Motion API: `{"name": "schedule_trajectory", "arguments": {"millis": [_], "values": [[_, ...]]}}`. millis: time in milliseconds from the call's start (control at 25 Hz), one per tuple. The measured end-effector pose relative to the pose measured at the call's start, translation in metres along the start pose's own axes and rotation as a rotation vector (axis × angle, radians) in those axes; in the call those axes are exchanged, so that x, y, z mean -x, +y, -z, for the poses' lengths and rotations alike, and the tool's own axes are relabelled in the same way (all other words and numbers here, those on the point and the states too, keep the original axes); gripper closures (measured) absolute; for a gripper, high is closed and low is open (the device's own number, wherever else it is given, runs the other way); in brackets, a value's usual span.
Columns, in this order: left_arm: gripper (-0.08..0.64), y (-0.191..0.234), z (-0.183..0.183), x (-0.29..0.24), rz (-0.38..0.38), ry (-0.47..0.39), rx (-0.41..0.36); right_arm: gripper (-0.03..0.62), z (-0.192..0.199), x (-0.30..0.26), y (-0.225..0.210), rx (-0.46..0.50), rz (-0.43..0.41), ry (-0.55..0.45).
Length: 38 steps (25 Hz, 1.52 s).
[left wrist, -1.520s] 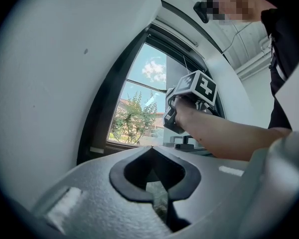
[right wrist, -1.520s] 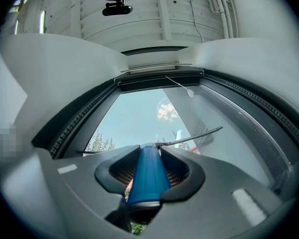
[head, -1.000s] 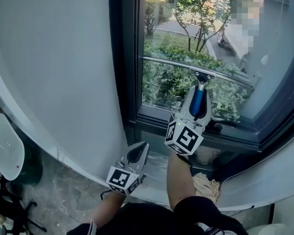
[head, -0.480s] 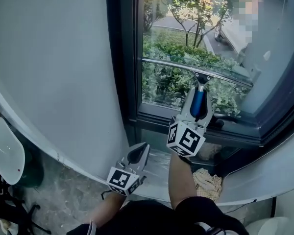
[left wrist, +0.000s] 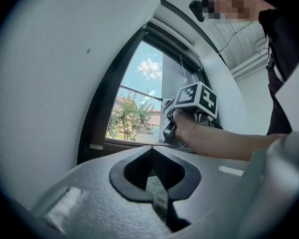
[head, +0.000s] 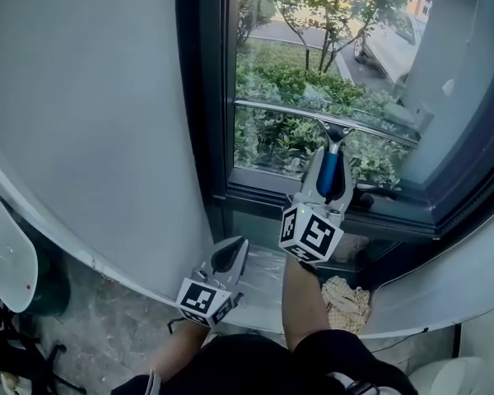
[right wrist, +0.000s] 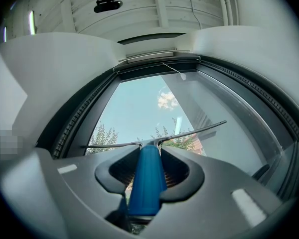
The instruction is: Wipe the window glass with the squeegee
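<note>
squeegee [head: 330, 135]: low on the pane, blade lying across the glass, a little tilted, right end lower
squeegee place: lower part of the window, just above the bottom frame rail
handle [right wrist: 146, 182]: blue, smooth, rounded plastic; runs straight down between the jaws
blade [right wrist: 189, 133]: long thin dark strip on a metal-looking channel, reaches well past the jaws on both sides
right gripper [head: 333, 164]: jaws closed on the blue handle, ribbed pads hugging both sides; handle sits in the pad notch
why held so: grip low on the handle, in line with the jaws, so the blade stays square to the pane and can be pressed flat; judged, not seen
glass [head: 296, 64]: clear, smooth; shrubs and trees outside; wet or dry, cannot tell
frame [head: 204, 97]: dark metal-looking, straight, with a ribbed seal along the pane edge in the right gripper view
left gripper [head: 230, 257]: jaws shut, nothing between them; hangs low beside the wall, well apart from the window, likely parked out of the way
rag [head: 347, 296]: crumpled beige cloth, soft, lying below the window near the right arm
wall [head: 90, 105]: white, matte, plain
step: likely mid-stroke near the bottom of the pane
risk: uneven pressure could lift one blade end and leave a streak
</note>
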<state>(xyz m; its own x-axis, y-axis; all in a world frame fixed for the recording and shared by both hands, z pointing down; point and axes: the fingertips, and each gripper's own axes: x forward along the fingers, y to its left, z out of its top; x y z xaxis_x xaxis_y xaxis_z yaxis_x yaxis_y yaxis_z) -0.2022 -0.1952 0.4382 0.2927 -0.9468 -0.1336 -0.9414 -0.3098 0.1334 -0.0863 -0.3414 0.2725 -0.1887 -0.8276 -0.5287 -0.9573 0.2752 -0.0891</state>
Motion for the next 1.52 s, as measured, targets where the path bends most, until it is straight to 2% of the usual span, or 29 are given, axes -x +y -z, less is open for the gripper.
{"name": "schedule_trajectory", "arguments": {"millis": [1000,1240,1520], "values": [[0.558,-0.003,0.004,0.004,0.012,0.039,-0.002,0.46,0.027,0.023,-0.003,0.007,0.003,0.073],[0.558,-0.003,0.009,0.004,0.022,0.021,-0.009,0.46,0.033,0.026,-0.003,0.02,-0.001,0.087],[0.558,-0.007,0.013,0.005,0.028,0.053,0.016,0.459,0.039,0.03,-0.004,0.016,0.002,0.106]]}}
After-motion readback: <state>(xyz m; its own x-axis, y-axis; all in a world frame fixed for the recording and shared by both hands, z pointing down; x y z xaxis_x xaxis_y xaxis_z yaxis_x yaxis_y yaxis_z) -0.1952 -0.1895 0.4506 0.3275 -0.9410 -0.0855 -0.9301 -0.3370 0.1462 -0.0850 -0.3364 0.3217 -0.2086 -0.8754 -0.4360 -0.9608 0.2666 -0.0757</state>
